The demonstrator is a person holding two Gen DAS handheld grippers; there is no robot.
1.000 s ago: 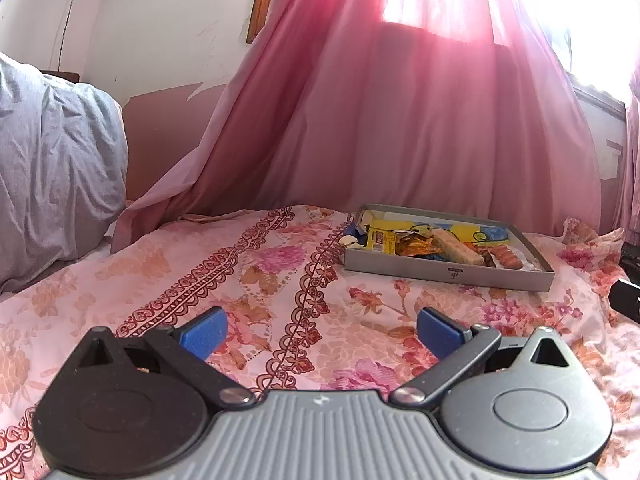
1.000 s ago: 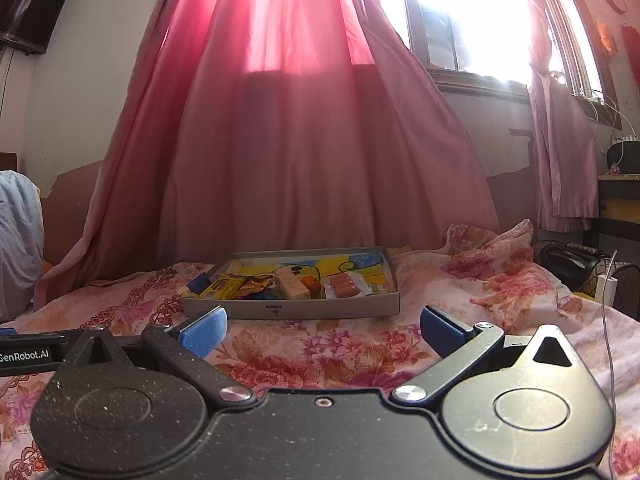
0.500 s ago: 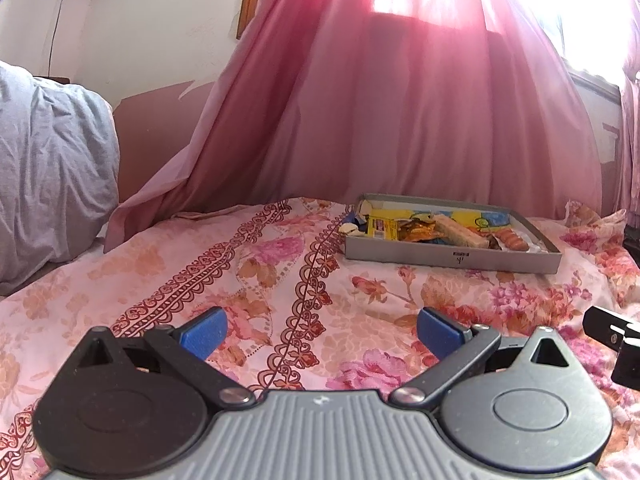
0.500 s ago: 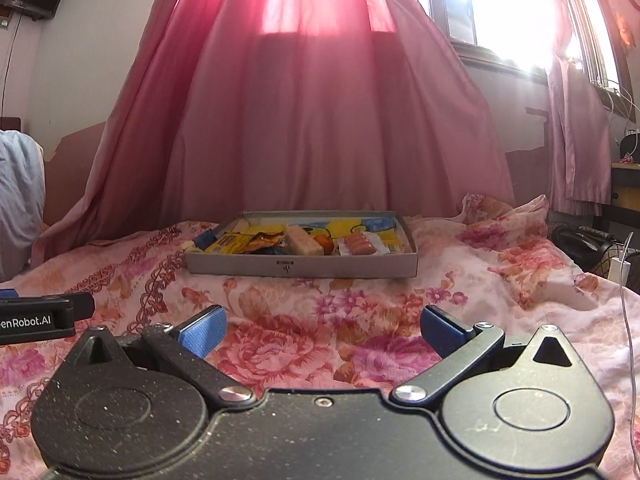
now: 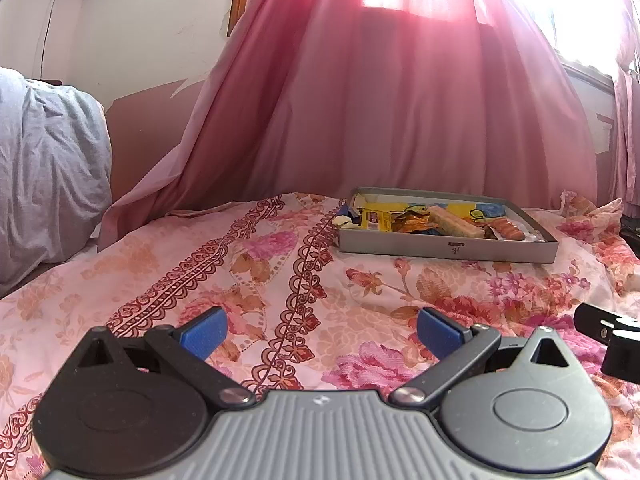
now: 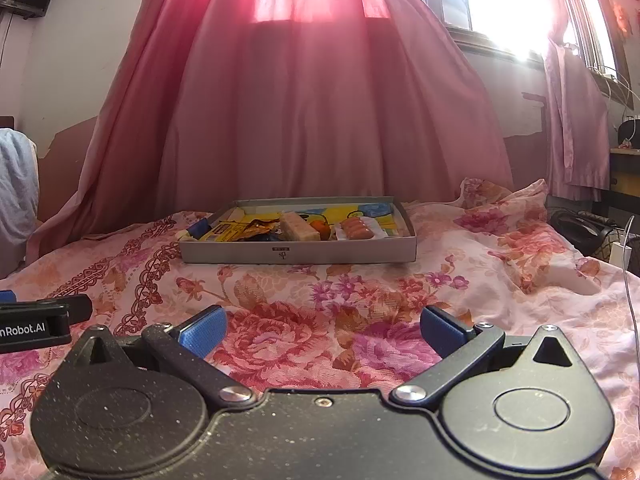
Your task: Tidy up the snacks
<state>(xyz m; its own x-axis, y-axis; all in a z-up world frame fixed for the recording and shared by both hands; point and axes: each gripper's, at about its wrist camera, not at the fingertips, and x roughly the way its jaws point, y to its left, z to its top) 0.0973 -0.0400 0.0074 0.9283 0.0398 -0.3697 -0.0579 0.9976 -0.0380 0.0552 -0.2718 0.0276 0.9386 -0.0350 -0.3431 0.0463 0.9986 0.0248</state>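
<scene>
Left gripper: jaws spread wide, empty, low over floral bedspread
Right gripper: jaws spread wide, empty, beside left one
Grey tray: on bedspread ahead, well apart from both grippers, before pink curtain; holds snacks, wrapped, jumbled

Both grippers (jaws spread) sank toward bedspread

Snacks in tray too small for me to read; near wall hides lower parts. My left tool cut by left frame edge in right view, lettering clipped. My right tool cut by right edge in left view.
</scene>
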